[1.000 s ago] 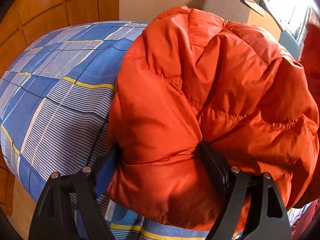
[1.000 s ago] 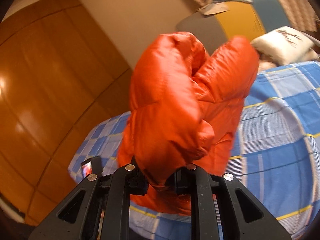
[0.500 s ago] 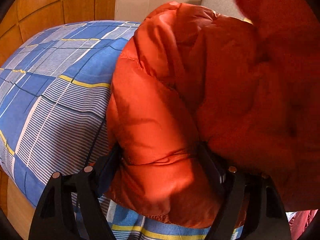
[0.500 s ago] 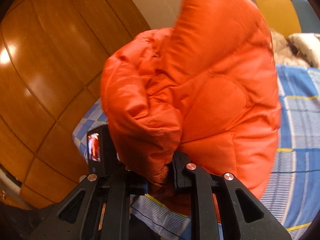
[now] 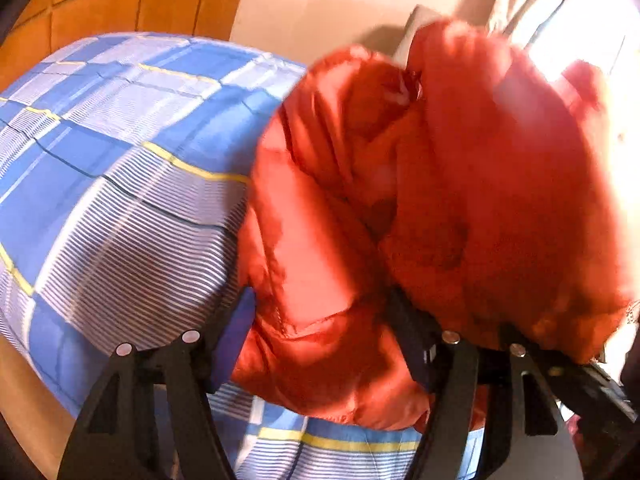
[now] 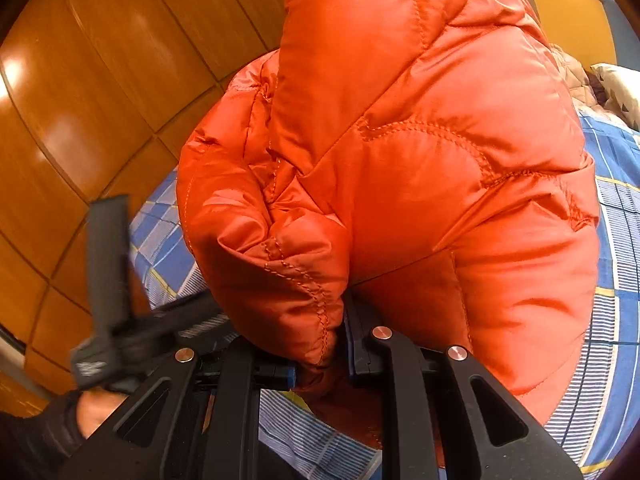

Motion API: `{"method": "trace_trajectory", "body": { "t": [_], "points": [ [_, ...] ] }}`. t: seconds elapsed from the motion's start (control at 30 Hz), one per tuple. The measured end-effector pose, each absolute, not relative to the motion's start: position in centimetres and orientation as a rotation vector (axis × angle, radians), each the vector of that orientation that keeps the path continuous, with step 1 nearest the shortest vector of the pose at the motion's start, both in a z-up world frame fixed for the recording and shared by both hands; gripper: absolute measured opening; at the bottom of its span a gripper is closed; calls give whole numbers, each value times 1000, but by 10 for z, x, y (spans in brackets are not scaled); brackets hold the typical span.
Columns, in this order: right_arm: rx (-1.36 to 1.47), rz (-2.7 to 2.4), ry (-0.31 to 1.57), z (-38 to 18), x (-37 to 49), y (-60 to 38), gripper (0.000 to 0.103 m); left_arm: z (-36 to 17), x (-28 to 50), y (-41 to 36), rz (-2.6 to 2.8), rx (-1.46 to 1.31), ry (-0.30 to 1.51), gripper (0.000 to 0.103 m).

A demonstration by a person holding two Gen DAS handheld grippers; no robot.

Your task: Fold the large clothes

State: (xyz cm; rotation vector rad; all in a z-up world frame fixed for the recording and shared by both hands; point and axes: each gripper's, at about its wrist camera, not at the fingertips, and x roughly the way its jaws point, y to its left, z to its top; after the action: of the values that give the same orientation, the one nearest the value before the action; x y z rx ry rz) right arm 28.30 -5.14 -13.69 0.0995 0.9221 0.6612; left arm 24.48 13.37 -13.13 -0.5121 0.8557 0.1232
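Observation:
An orange quilted puffer jacket (image 5: 440, 184) is bunched over the blue checked bed (image 5: 112, 168). My left gripper (image 5: 324, 340) has its jaws wide around a thick fold of the jacket's lower edge, gripping it. My right gripper (image 6: 320, 364) is shut on another edge of the same jacket (image 6: 400, 152), which bulges up and fills most of that view. The other gripper's black frame (image 6: 120, 320) shows blurred at the left of the right wrist view. The fingertips of both grippers are buried in fabric.
Wooden panelled wardrobe doors (image 6: 80, 100) stand close on the left. A beige wall (image 5: 320, 4) and a bright window (image 5: 592, 40) lie behind the bed. A pillow (image 6: 616, 88) rests at the far right on the bed sheet (image 6: 616, 280).
Both grippers have moved closer together with the jacket. The right-held part has swung over the left-held part, and the jacket now fills more of both views.

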Motion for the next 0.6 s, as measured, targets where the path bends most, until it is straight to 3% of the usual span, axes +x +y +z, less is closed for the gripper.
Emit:
{"method": "trace_trajectory", "body": {
  "t": [0.6],
  "points": [
    [63, 657, 905, -138, 283, -49, 17, -110, 207, 143, -7, -737, 736, 71]
  ]
}}
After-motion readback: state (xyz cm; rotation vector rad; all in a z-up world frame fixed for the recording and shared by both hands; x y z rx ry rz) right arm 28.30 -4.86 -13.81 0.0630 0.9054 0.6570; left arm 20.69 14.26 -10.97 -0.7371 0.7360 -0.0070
